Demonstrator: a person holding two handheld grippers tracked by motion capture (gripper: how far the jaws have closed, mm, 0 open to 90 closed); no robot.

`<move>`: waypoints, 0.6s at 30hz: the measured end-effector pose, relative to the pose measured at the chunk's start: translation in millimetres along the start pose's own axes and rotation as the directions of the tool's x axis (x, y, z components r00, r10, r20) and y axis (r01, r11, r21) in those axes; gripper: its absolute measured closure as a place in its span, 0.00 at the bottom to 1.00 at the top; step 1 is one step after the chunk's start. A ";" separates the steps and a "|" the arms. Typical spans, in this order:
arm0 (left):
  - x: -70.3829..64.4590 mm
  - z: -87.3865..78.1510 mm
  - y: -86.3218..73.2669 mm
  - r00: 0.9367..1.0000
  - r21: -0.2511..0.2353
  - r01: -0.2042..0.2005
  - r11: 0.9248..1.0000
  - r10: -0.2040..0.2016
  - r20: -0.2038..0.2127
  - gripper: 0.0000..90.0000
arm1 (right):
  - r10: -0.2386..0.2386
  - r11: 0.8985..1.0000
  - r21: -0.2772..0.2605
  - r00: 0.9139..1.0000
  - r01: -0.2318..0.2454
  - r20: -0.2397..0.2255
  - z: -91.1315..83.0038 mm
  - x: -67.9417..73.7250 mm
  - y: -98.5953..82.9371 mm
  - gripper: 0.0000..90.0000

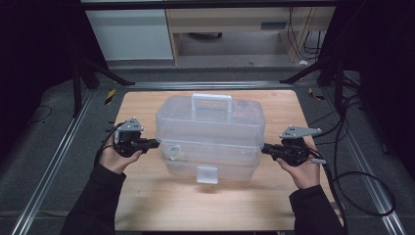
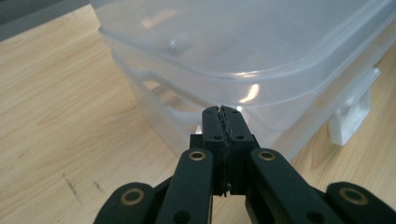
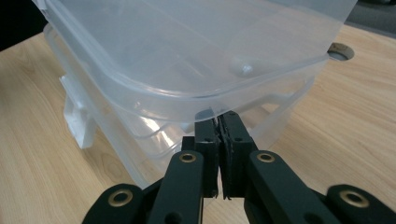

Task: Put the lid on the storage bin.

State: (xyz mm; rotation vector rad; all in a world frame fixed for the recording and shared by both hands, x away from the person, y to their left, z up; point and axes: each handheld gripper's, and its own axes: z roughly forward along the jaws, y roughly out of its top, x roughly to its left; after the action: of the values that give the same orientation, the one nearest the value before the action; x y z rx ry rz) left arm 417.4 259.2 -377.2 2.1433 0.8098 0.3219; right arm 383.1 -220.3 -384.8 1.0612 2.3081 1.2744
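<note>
- Right now a clear plastic box (image 1: pixel 210 139) sits near the middle of the wooden table (image 1: pixel 147 205), and a person works at it with a gripper in each hand.
- Its long axis runs left to right across the table, side on to the person.
- Its white carry handle (image 1: pixel 211 105) stands up on the lid toward the far edge, and a white latch (image 1: pixel 207 174) hangs on the near wall, facing the person.
- The lid looks lifted a little at the near side, with the wider lid overhanging the body below; I cannot tell how far it is up.
- The left gripper (image 1: pixel 155 143) is at the box's left end, pointing inward along the long axis, with its tip touching or just under the lid rim.
- In the left gripper view the left gripper's (image 2: pixel 222 111) jaws are pressed flat together with nothing between them, the tip right against the box (image 2: pixel 243 51) just under the rim.
- The right gripper (image 1: pixel 265 149) mirrors it at the box's right end, pointing inward toward the left one.
- In the right gripper view the right gripper's (image 3: pixel 218 119) jaws are likewise closed tight on nothing, tucked under the overhanging rim of the box (image 3: pixel 187 51).
- So the box lies squarely between the two tools, one at each short end.
- Both hands are low beside the table's near half, sleeves coming in from the near edge.
</note>
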 end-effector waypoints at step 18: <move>8.2 13.0 -15.6 0.999 0.081 0.024 0.996 -0.022 -0.027 0.98 | -0.014 0.997 0.081 0.998 0.009 0.058 10.8 -5.4 -15.5 0.95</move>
State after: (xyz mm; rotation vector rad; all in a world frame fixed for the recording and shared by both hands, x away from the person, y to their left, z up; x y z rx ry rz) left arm 422.9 264.1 -397.8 2.2080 0.8761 0.3105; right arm 385.8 -222.9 -404.1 1.0950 2.3357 1.1393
